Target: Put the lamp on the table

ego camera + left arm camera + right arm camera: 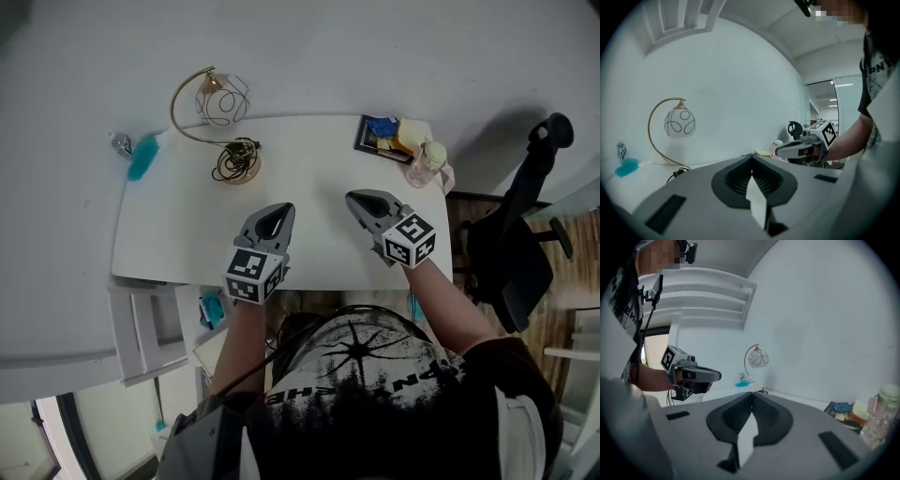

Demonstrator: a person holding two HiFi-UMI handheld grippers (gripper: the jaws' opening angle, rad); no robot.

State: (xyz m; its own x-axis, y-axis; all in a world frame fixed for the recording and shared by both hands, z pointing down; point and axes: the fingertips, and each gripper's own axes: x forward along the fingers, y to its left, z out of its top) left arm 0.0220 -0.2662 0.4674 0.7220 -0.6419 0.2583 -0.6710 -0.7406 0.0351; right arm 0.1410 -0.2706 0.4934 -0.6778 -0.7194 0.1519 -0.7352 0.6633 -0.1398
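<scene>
Pale bare wall (375, 56) fills the top of the head view, and a white rectangular bench (187, 225) with rounded corners stands against it. At the right edge of the frame, beside the bench, is a black office chair (511, 253). A white shelf unit (141, 328) sits at the lower left. The person's black printed T-shirt (375, 375) takes the bottom centre, and both arms reach over the near half of the bench, side by side.

The left claw (278, 211), grey with a marker cube, has its jaws pressed together with nothing between them (its own view shows the dark pads meeting in one line). The right claw (356, 200) is likewise closed tight and empty.

The gold arched lamp (220, 122), with a round pale shade marked by dark loops, stands upright at the bench's far edge, upper left of centre, well apart from both claws. Its dark cable (234, 167) lies coiled at the base.

At the bench's upper right corner a dark flat tray (361, 141) holds blue and yellow items, with a clear pinkish bottle (427, 164) just beside it. Near the far left corner lies a teal fluffy brush (143, 157), and a small bottle (122, 143) stands next to it.
</scene>
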